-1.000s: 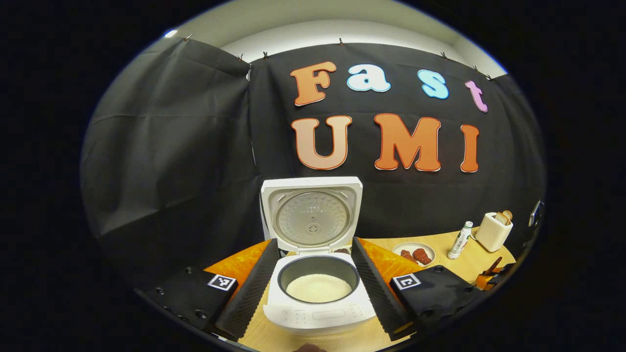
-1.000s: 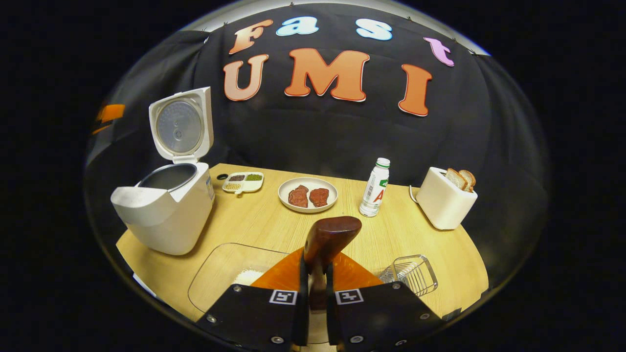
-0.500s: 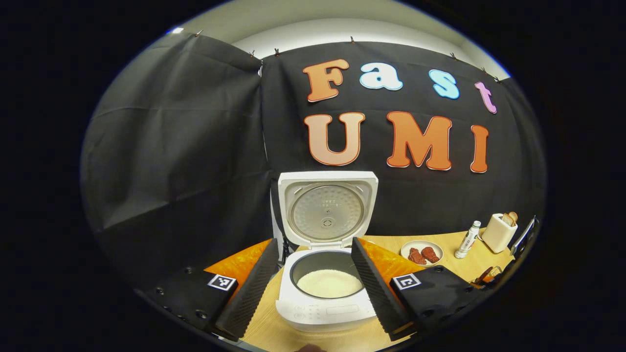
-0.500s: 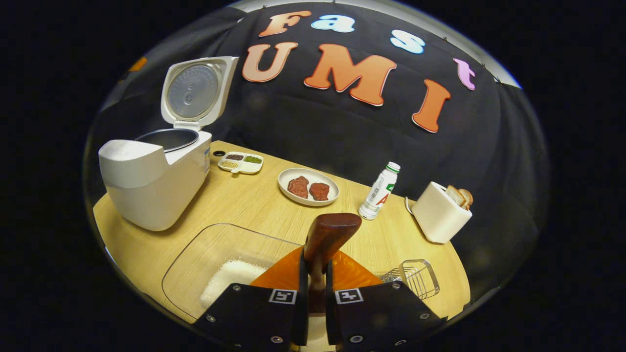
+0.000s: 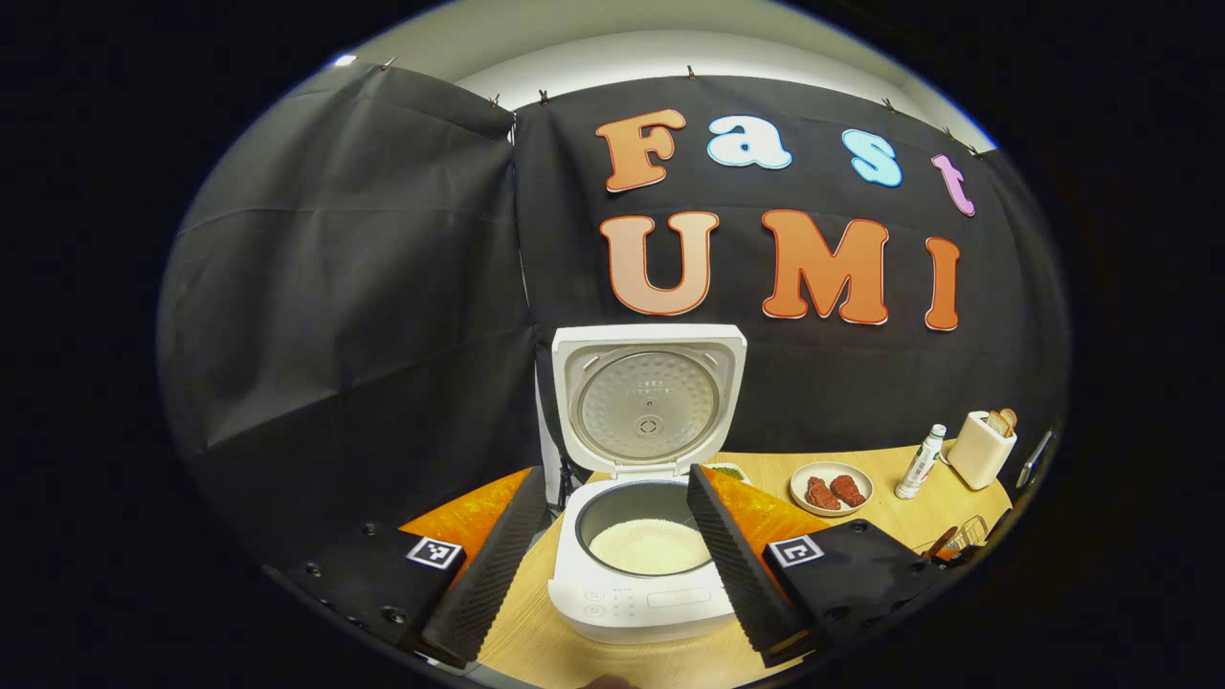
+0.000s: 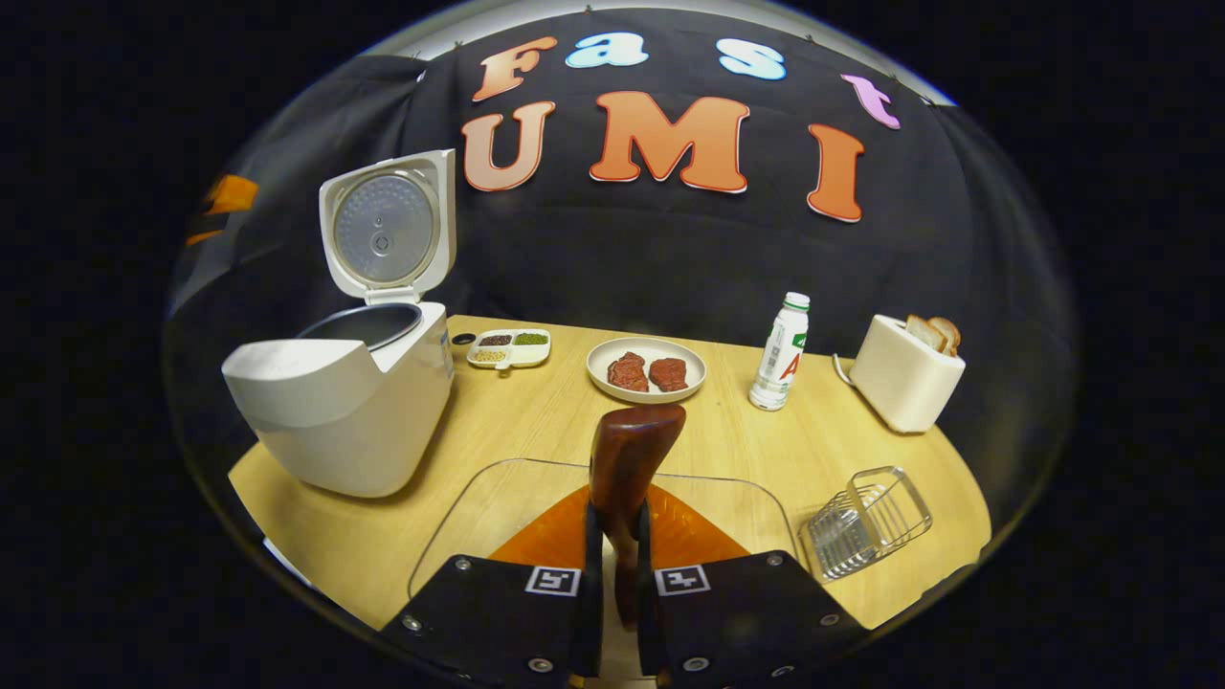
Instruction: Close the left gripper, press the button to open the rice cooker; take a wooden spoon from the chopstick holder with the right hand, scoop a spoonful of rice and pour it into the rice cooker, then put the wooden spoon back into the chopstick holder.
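The white rice cooker (image 5: 651, 584) stands open with its lid (image 5: 649, 402) upright and white rice in the pot (image 5: 649, 547). My left gripper (image 5: 614, 478) is open, its ribbed fingers spread to either side of the cooker and touching nothing. My right gripper (image 6: 613, 517) is shut on the handle of the dark wooden spoon (image 6: 627, 455), whose bowl points up and away over the clear glass container (image 6: 478, 507). I cannot tell if the spoon carries rice. The wire chopstick holder (image 6: 866, 522) lies to the right of that gripper. The cooker (image 6: 349, 411) is far to its left.
On the wooden table (image 6: 536, 421) stand a plate of meat (image 6: 646, 368), a small divided dish of beans (image 6: 509, 347), a white bottle (image 6: 780, 351) and a toaster with bread (image 6: 904, 375). The table's front edge lies just below the glass container.
The right gripper has swung with the spoon: the tilted view has levelled and the chopstick holder now shows larger. The cooker has drifted right and smaller in the left gripper view.
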The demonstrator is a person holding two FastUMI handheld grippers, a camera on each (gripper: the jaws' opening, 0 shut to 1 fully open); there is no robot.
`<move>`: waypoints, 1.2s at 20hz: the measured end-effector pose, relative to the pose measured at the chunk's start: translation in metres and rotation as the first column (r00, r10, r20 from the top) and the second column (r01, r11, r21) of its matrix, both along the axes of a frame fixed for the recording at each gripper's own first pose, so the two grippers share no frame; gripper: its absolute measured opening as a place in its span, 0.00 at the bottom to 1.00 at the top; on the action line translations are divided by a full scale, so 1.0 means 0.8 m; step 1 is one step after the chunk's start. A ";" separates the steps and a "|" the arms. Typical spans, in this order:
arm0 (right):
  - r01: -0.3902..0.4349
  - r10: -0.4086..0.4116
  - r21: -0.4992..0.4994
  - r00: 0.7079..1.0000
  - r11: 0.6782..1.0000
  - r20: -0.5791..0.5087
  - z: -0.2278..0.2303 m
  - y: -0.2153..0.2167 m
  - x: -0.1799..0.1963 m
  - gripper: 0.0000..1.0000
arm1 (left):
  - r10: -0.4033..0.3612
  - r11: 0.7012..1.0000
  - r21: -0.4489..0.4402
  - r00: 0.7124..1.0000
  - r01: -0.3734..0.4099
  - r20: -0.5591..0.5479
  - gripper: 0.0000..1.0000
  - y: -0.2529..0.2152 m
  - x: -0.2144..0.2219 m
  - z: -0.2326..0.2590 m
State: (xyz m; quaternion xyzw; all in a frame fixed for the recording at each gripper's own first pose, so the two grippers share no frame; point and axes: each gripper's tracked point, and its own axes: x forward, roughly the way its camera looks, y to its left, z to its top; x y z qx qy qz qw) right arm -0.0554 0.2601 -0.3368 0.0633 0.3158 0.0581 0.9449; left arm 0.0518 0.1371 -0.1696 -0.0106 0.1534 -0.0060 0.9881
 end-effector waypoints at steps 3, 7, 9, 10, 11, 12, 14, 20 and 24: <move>0.024 -0.020 0.117 0.999 0.993 -0.038 0.003 0.023 -0.005 0.14 | -0.008 1.000 0.022 1.000 0.008 0.000 0.99 0.010 -0.001 -0.001; 0.056 -0.036 0.219 0.995 0.974 -0.094 0.002 0.038 -0.008 0.14 | 0.005 1.000 0.014 1.000 -0.005 -0.007 1.00 0.024 0.000 -0.002; 0.088 -0.056 0.260 0.990 0.962 -0.127 0.000 0.035 -0.007 0.14 | 0.005 1.000 0.006 1.000 -0.005 -0.013 1.00 0.028 0.001 -0.005; 0.113 -0.072 0.284 0.986 0.952 -0.151 -0.003 0.031 -0.007 0.14 | 0.003 1.000 0.008 1.000 -0.003 -0.015 0.99 0.028 0.001 -0.008; 0.135 -0.084 0.311 0.981 0.941 -0.172 -0.004 0.029 -0.008 0.14 | 0.002 1.000 0.012 1.000 -0.002 -0.016 1.00 0.030 0.001 -0.009; 0.152 -0.093 0.325 0.978 0.933 -0.189 -0.005 0.026 -0.009 0.14 | 0.003 1.000 0.015 1.000 -0.003 -0.015 1.00 0.033 0.000 -0.008; 0.156 -0.087 0.347 0.975 0.925 -0.206 -0.003 0.022 -0.012 0.14 | 0.005 1.000 0.014 1.000 -0.004 -0.019 1.00 0.036 -0.001 -0.010; 0.158 -0.071 0.378 0.970 0.912 -0.235 -0.002 0.013 -0.023 0.14 | 0.009 1.000 0.005 0.999 -0.009 -0.040 1.00 0.035 -0.005 -0.018; 0.199 -0.095 0.402 0.960 0.894 -0.264 -0.004 0.006 -0.025 0.14 | 0.014 1.000 0.005 0.999 -0.014 -0.044 0.99 0.033 -0.008 -0.018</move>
